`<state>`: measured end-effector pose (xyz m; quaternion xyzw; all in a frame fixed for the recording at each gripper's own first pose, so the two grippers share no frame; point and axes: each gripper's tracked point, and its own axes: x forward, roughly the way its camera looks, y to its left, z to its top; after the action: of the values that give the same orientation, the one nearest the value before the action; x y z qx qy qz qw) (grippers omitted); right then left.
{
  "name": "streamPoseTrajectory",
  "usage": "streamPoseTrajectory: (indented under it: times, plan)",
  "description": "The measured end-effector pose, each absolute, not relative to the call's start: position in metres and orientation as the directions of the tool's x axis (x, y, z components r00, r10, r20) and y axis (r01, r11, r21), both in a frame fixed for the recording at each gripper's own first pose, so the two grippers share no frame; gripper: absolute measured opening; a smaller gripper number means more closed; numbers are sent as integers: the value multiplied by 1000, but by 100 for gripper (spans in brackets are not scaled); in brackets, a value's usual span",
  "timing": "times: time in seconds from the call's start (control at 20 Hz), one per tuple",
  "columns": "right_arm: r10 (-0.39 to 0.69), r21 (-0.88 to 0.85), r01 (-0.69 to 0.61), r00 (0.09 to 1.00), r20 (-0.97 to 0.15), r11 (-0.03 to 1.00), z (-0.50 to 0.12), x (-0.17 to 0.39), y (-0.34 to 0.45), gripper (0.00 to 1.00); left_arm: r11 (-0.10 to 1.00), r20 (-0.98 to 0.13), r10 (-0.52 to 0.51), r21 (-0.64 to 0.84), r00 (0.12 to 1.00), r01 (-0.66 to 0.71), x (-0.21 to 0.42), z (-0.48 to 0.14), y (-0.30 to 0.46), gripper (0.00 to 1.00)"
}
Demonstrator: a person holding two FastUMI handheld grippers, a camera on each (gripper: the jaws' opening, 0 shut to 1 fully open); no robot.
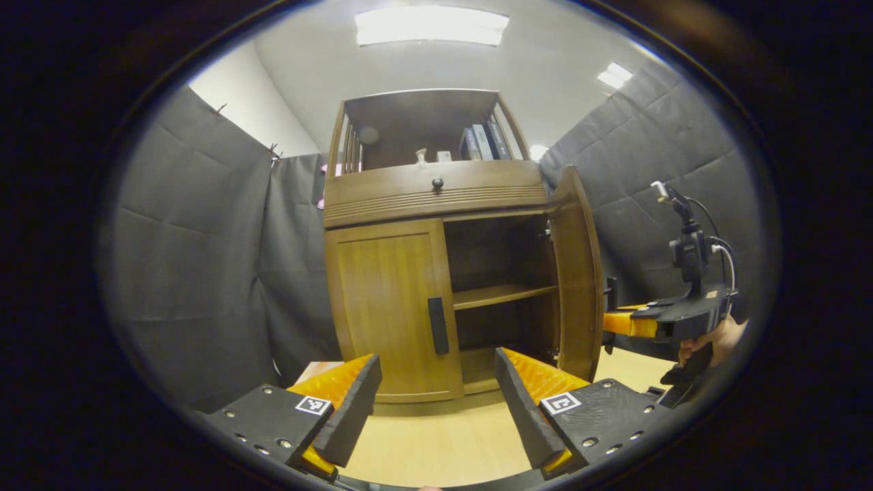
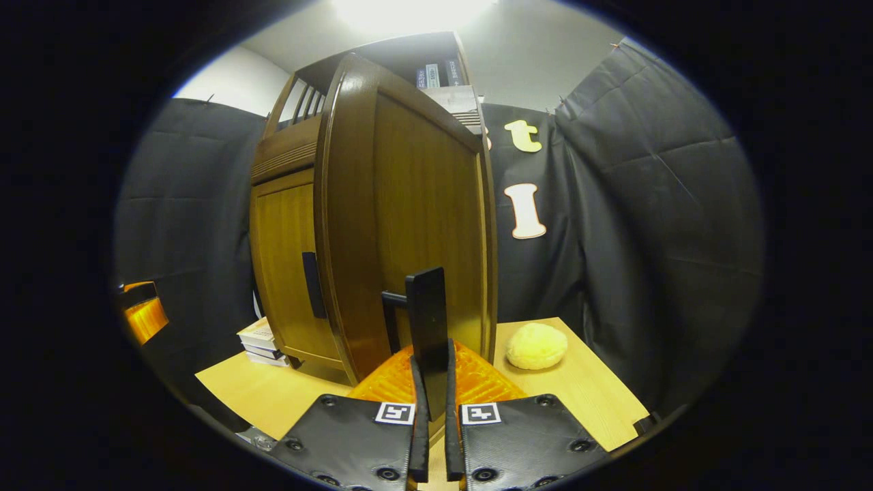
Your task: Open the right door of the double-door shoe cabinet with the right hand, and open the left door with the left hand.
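The shoe cabinet [image 1: 436,273] stands on the worktop [image 1: 443,443]; its left door [image 1: 392,307] is closed, facing the left gripper [image 1: 436,395], jaws spread wide and empty. The right door [image 2: 409,225] is swung open, the right gripper [image 2: 432,409] clamped on its handle [image 2: 426,320].

right door [image 1: 578,273]: brown wood, swung open | left door [image 1: 392,310]: closed, dark vertical handle

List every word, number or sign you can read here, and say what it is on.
Book spines atop the cabinet: too small to read.
Stacked boxes beside the cabinet: print blurred.
Marker squares on the right claw: coded patterns, no words.
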<state>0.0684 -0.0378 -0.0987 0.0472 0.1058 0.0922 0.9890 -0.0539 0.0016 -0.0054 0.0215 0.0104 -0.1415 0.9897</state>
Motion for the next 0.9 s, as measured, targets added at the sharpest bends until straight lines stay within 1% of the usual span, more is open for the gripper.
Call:
streamPoseTrajectory:
  times: [0.25,0.3,0.5,0.6,0.65,0.7,0.75,0.8,0.85,0.9]
  plan:
    - [151,104,-132,966,-209,986,-99,65,-59,11,956,-28,-290,39,957,291,-54,-4,-2,95]
    - [143,103,-124,967,-210,987,-99,65,-63,9,956,-28,-290,39,957,290,-54,-5,-3,95]
    - [111,97,-91,970,-216,991,-100,63,-77,9,955,-31,-294,35,955,295,-53,-7,-6,95]
    - [94,98,-74,971,-222,992,-102,63,-85,12,954,-36,-298,29,954,299,-53,-9,-9,95]
    - [84,98,-64,971,-223,993,-102,63,-90,10,953,-39,-300,26,953,301,-52,-9,-10,95]
    - [73,94,-53,972,-225,994,-102,62,-95,12,953,-42,-300,24,953,302,-52,-11,-11,95]
    - [65,88,-46,971,-229,995,-100,63,-102,12,953,-45,-301,21,953,302,-51,-13,-12,95]
    - [51,79,-33,971,-234,996,-102,62,-109,10,953,-47,-302,19,952,304,-51,-14,-14,95]
    - [28,68,-12,972,-235,998,-100,61,-116,2,952,-50,-303,17,952,304,-49,-15,-15,95]
    - [18,62,-3,972,-234,998,-99,61,-123,4,952,-52,-305,14,951,306,-48,-16,-16,95]
